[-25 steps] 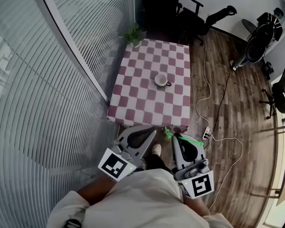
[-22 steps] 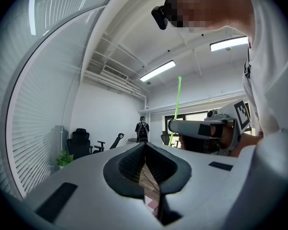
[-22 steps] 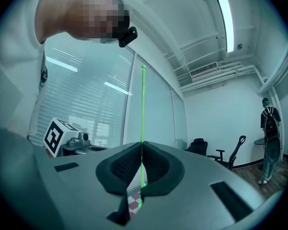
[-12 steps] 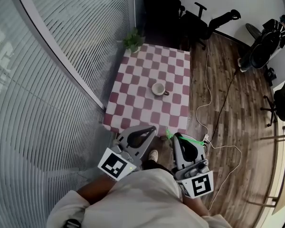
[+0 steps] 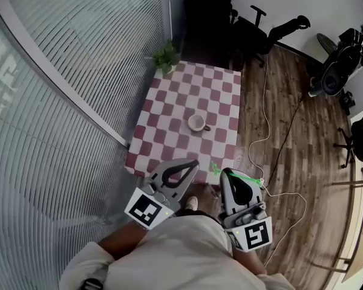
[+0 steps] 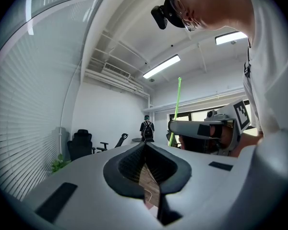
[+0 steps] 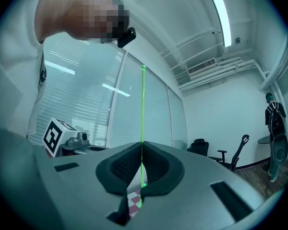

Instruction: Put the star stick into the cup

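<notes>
A white cup [image 5: 196, 122] stands near the middle of the red-and-white checkered table [image 5: 163, 107] in the head view. My right gripper [image 5: 225, 173] is shut on the thin green star stick [image 5: 215, 168], just short of the table's near edge. In the right gripper view the stick [image 7: 143, 114] rises straight up from between the closed jaws of the right gripper [image 7: 142, 145]. My left gripper [image 5: 194, 164] hangs beside it, shut and with nothing in it. In the left gripper view the left gripper [image 6: 145, 145] points level, with the stick [image 6: 176, 110] at its right.
A glass wall with blinds [image 5: 60, 101] runs along the left. A potted plant [image 5: 166, 58] stands at the table's far left corner, with dark office chairs [image 5: 254, 29] behind. A cable [image 5: 272, 132] trails over the wooden floor on the right. A person [image 6: 146, 127] stands far off.
Both grippers have been carried forward together. The table and cup now lie closer to them in the head view. The stick stays in the right gripper.
</notes>
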A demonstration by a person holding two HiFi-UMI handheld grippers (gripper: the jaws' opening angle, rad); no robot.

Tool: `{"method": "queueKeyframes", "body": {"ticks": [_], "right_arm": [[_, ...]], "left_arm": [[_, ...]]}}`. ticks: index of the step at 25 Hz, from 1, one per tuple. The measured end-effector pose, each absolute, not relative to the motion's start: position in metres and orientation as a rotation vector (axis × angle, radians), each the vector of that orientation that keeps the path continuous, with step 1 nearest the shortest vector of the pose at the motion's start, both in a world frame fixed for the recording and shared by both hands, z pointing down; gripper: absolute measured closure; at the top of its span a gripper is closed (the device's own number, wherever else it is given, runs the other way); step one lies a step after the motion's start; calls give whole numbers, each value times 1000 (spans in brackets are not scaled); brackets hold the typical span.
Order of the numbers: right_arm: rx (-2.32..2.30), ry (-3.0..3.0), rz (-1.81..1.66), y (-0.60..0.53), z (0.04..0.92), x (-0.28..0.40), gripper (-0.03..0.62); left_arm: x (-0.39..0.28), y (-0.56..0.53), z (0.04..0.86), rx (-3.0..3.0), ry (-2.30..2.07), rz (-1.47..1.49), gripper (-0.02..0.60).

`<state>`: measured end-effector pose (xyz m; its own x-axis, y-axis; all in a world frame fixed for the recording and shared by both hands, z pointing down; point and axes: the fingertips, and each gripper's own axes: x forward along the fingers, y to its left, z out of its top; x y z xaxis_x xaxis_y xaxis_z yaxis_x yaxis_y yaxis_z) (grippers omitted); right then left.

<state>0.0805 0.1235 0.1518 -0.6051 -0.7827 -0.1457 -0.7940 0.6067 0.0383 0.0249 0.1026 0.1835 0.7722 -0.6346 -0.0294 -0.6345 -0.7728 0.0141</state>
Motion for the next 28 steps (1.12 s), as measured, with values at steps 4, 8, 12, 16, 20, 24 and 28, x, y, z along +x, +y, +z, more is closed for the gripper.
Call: {"method": "queueKeyframes", "body": {"ticks": [4,8,12,16,20,24,28], "right_arm": [[-1326,2718,142,111,154,95,562],[-1320,2719,142,100,159,109,562],[-1309,2718,141,92,160,119,562],[-1296,2716,138,86,160,121,562],[-1291,2719,127,79,162,120,562],[-1292,2720,130,68,160,115,562],[-1308,2715,138,50,161,106,562]], "left_arm": [[40,89,185,2951,-1070,-49,549],[54,79,191,2950,-1079,-42,549],[65,71,192,2950,-1086,-43,549],[67,65,190,2951,-1095,-45,551],[66,58,190,2943,-1107,-50,549],[59,48,193,2941,-1099,-27,551],[52,30,196,2946,-1075,-31,549]]}}
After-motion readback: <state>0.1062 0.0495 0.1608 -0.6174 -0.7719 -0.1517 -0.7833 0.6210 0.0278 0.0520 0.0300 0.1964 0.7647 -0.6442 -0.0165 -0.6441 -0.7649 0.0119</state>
